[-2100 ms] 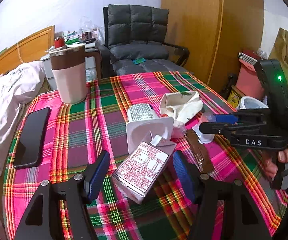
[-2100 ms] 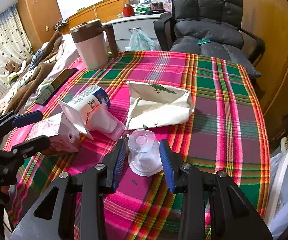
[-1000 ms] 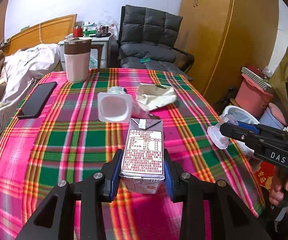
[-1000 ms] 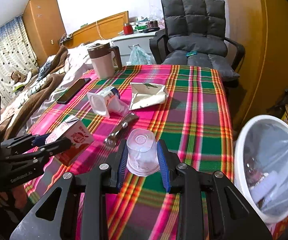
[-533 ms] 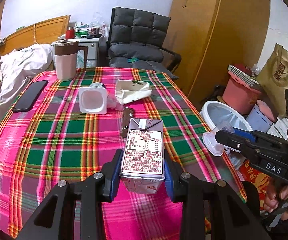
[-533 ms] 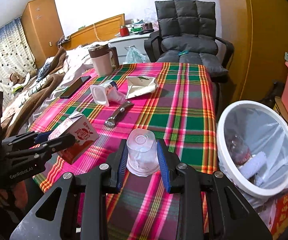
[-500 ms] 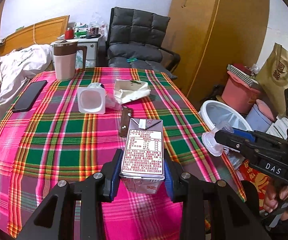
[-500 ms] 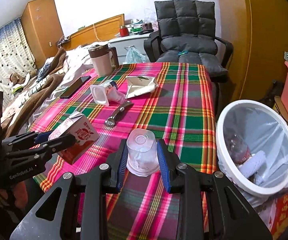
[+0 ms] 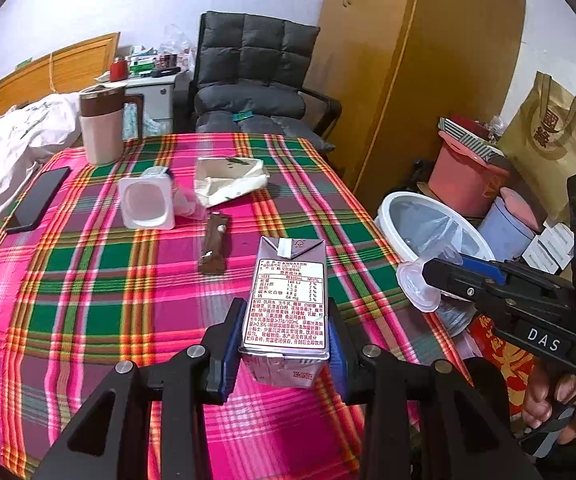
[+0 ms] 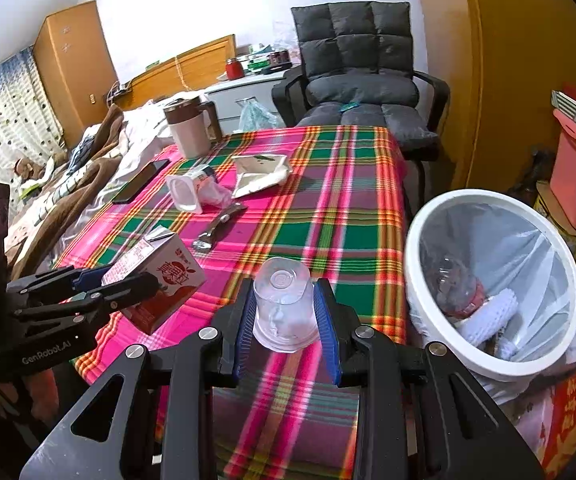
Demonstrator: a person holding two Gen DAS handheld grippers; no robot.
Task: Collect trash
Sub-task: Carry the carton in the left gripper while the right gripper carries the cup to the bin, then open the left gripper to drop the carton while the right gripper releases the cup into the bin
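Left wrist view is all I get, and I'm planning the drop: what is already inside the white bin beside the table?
Observer: The right wrist view looks into the white bin. A clear plastic bottle and a white foam net sleeve lie in its liner.
Operator: Is the cup gripped squarely? I only see its rim.
Observer: Yes. The clear cup points its closed base away from the camera, and the right gripper has its fingers pressed on both sides.
Operator: Is it over the bin?
Observer: Not yet. It appears over the table near the edge, with the bin to its right in that view.
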